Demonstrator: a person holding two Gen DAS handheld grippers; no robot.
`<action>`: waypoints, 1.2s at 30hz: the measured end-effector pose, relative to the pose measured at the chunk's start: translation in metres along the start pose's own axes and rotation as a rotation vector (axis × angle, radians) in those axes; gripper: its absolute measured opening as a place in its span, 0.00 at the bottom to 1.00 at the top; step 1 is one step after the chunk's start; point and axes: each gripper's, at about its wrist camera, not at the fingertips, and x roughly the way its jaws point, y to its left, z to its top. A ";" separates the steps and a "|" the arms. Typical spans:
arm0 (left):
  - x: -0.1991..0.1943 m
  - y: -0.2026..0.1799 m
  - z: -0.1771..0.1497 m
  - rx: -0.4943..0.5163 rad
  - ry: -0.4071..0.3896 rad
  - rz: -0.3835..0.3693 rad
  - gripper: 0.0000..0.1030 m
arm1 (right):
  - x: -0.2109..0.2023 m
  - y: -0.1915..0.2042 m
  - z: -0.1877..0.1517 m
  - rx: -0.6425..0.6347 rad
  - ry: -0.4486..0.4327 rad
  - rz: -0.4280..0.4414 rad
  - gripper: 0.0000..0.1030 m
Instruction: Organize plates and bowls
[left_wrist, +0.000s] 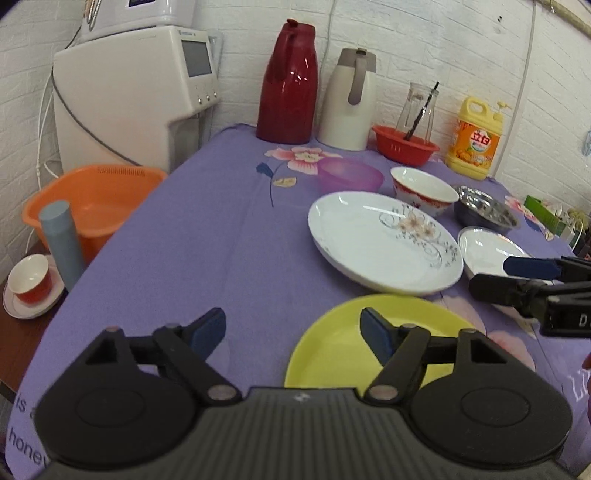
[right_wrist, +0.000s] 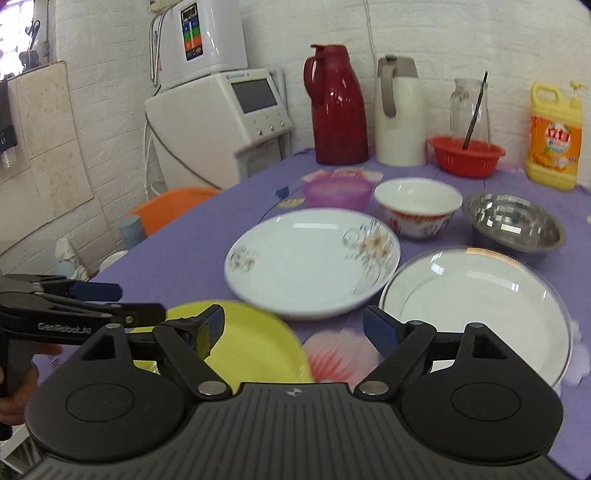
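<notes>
On the purple cloth lie a yellow plate (left_wrist: 369, 343) (right_wrist: 255, 343), a large white floral plate (left_wrist: 380, 240) (right_wrist: 310, 262) and a silver-rimmed white plate (left_wrist: 487, 251) (right_wrist: 476, 299). Behind them stand a purple bowl (left_wrist: 349, 173) (right_wrist: 336, 190), a red-patterned white bowl (left_wrist: 423, 188) (right_wrist: 417, 205) and a steel bowl (left_wrist: 484, 210) (right_wrist: 513, 225). My left gripper (left_wrist: 293, 334) is open and empty above the yellow plate's left edge. My right gripper (right_wrist: 293, 326) is open and empty, between the yellow and silver-rimmed plates. Each gripper shows in the other's view, the right one (left_wrist: 491, 277) and the left one (right_wrist: 136, 301).
At the back stand a red thermos (left_wrist: 288, 85), a white thermos (left_wrist: 349, 99), a red basket (left_wrist: 404, 144) with a glass jar, and a yellow detergent bottle (left_wrist: 474, 140). Left of the table are a water dispenser (left_wrist: 129, 99), an orange basin (left_wrist: 92, 199) and a cup on saucer (left_wrist: 31, 284).
</notes>
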 end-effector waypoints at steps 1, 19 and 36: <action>0.006 0.002 0.007 -0.009 -0.004 -0.004 0.71 | 0.007 -0.004 0.009 -0.018 -0.015 -0.018 1.00; 0.082 0.015 0.048 -0.047 0.064 -0.016 0.71 | 0.143 -0.036 0.047 -0.058 0.242 -0.091 1.00; 0.108 0.017 0.052 -0.102 0.104 -0.047 0.70 | 0.133 -0.022 0.042 -0.017 0.211 -0.041 1.00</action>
